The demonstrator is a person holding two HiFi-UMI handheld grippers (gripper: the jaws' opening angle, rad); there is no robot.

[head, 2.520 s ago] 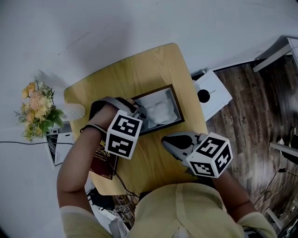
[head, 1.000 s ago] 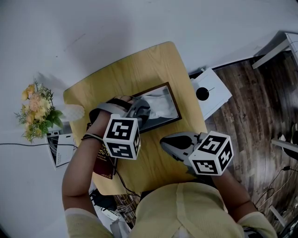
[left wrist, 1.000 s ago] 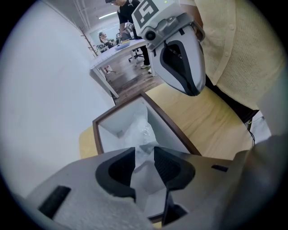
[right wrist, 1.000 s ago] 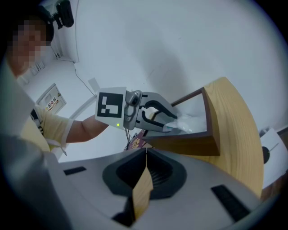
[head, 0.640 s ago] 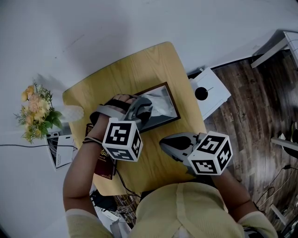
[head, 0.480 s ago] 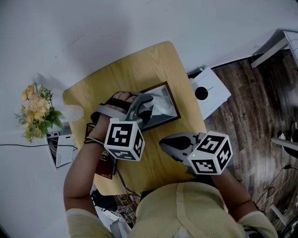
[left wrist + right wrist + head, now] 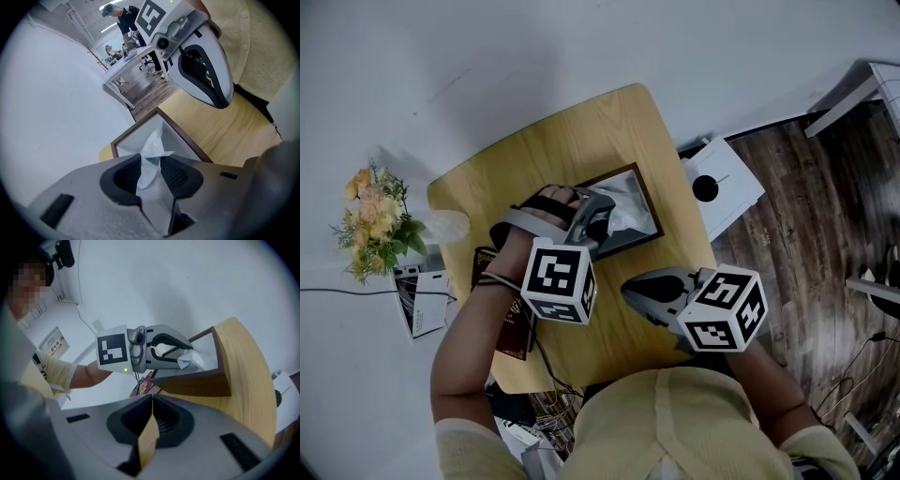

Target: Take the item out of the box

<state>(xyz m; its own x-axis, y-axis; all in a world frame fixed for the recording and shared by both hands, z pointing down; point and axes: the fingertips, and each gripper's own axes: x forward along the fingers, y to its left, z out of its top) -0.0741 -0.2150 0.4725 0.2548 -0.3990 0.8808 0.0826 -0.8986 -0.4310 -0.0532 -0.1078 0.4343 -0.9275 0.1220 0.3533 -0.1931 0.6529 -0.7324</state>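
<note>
A brown box [image 7: 651, 208] with a white lining sits on the round-cornered wooden table [image 7: 581, 131]. My left gripper [image 7: 605, 217] points steeply down into it. Its jaws have just been closing, and a white plastic packet [image 7: 152, 147] is pinched between the pads [image 7: 176, 174]. In the right gripper view the packet [image 7: 194, 359] hangs at the left gripper's [image 7: 185, 357] tips, just above the box [image 7: 197, 383]. My right gripper [image 7: 630, 289] rests near the table's front edge, to the right of the box, shut and empty [image 7: 151, 401].
A dark red booklet [image 7: 511, 328] lies at the table's left edge under my left forearm. Flowers [image 7: 375, 225] and papers [image 7: 417, 295] sit on the floor to the left, a white device [image 7: 722, 187] to the right. A person [image 7: 124, 18] stands far off.
My left gripper has shifted a little right and up over the box, and the packet's corner has come up with it. The right gripper has stayed still.
</note>
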